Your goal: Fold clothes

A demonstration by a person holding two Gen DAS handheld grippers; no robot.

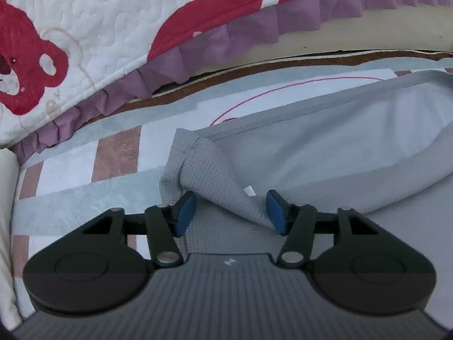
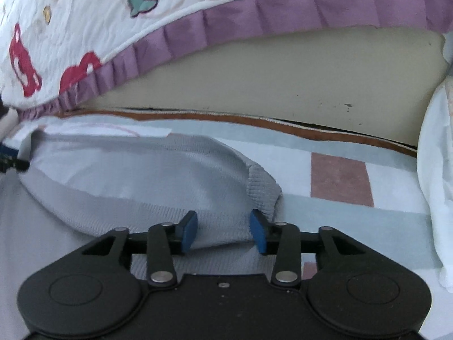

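Grey waffle-knit garment (image 1: 283, 153) lies on the checked rug (image 1: 113, 147) by the bed (image 1: 99, 28). Your left gripper (image 1: 230, 212) and right gripper (image 2: 223, 233) straddle its corners, fingers apart; closing shallow could let the fabric slip.

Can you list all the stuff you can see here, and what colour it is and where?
grey garment: one, light grey waffle knit, spread on the rug, an edge lying between each gripper's fingers
rug: one, pale blue, white and dusty pink blocks with a brown border, under the garment
quilt: one, white with red shapes and a strawberry, purple ruffle along its edge, hanging over the bed behind
bed side: one, beige, under the ruffle
white fabric: one piece, at the right edge of the right wrist view
left gripper: one, black with blue pads, open
right gripper: one, black with blue pads, open
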